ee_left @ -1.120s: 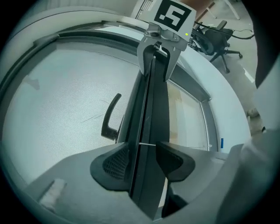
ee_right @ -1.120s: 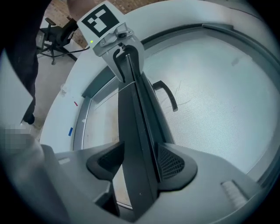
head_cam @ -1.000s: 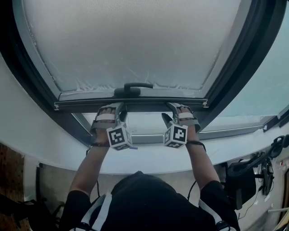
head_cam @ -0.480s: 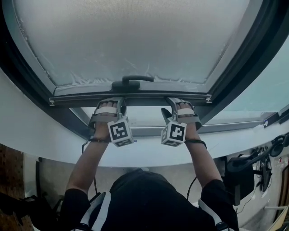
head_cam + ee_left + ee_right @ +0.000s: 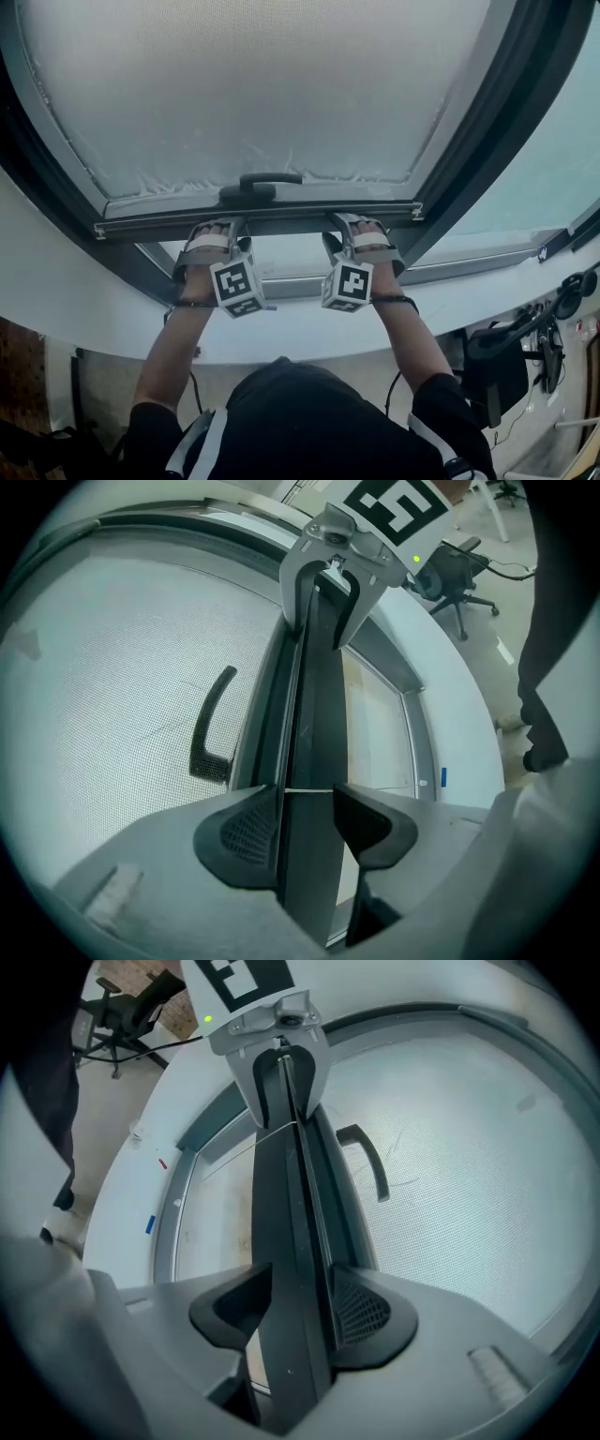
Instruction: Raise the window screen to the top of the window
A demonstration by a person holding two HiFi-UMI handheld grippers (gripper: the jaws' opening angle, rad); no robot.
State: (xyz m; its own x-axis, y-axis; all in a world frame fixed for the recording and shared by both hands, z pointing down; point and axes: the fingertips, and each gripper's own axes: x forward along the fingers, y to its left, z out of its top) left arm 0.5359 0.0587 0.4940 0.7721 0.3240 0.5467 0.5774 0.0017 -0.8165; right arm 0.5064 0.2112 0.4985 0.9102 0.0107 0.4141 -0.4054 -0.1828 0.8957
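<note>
Head view, fine mesh screen (image 5: 262, 94), straight dark rail (image 5: 272, 223), curved handle (image 5: 270, 177)

The dark window frame (image 5: 511, 112) carries the window screen (image 5: 262, 84) in its side tracks; the screen's bottom rail (image 5: 281, 217) runs across at the tip of the left gripper (image 5: 230, 227), clamped between its jaws. Beneath that gripper, toward the person, a curved white sill (image 5: 84, 300) spans the foot of the frame, with a small blue mark (image 5: 442, 777) on it, off to the gripper's right. Farther out on that same side, the pale floor (image 5: 492, 602) bears a black office chair (image 5: 457, 578) on a wheeled base
</note>
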